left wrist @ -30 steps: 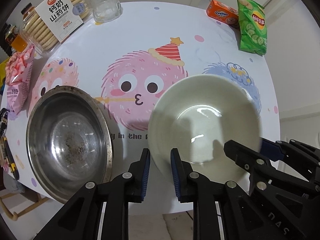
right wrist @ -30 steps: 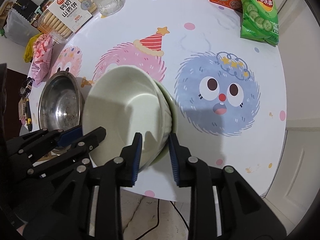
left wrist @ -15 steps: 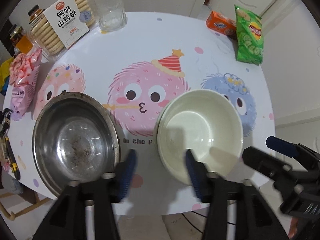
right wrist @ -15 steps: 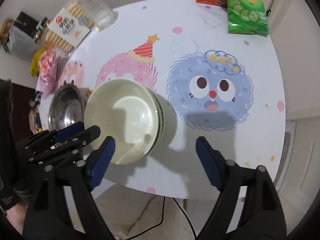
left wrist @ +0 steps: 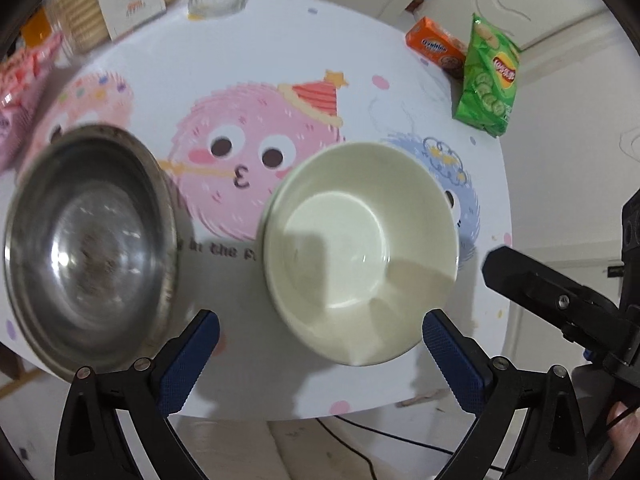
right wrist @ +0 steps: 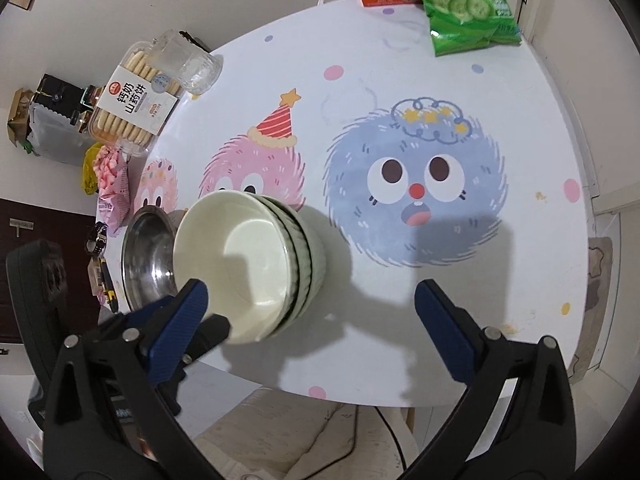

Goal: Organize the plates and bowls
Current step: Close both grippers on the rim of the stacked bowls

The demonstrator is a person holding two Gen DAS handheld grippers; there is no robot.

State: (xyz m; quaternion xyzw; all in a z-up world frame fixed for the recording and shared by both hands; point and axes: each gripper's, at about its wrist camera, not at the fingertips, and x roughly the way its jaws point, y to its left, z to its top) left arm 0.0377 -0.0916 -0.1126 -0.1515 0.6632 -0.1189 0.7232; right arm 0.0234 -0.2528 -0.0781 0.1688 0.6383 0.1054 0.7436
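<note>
A cream bowl sits nested on top of a green ribbed bowl on the round cartoon-print table. Left of the stack stands a steel bowl, also seen in the right wrist view as the steel bowl. My left gripper hovers over the cream bowl's near rim; its jaws are opening, wide apart, pads clear of the bowl. My right gripper hangs right of the cream bowl; its jaws are opening too, and nothing is held.
A glass and a biscuit box stand at the far left, with pink snack packets near them. An orange box and a green crisp bag lie at the far right. The table's near edge is just below the fingers.
Both grippers let go of the cream bowl's rim and opened wide. The bowl, tilted a second ago, now rests level in the green bowl. The right gripper drew back to the right.
</note>
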